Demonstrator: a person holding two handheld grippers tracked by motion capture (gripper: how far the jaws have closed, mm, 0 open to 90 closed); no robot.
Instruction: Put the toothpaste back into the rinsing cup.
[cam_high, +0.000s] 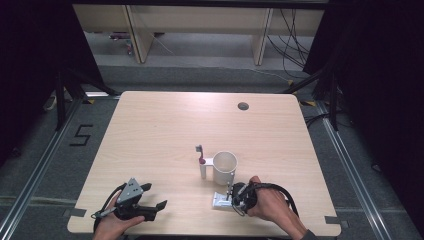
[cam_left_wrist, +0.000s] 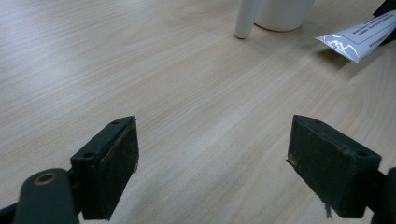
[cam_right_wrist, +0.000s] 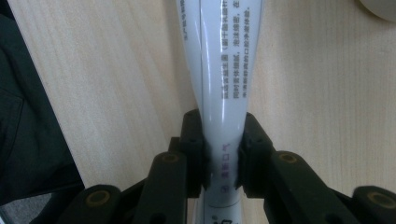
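Down at the near left of the pale wooden table, well left of the white ceramic mug, the left gripper rests in the person's hand with its jaws spread wide over bare wood. A toothbrush with a red grip stands upright just beside the mug's left side. Just in front of the mug, the right gripper is clamped around a white plastic toothpaste tube.

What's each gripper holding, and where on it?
Right gripper is shut on the white tube across its narrow body. Left gripper is open, holding nothing.
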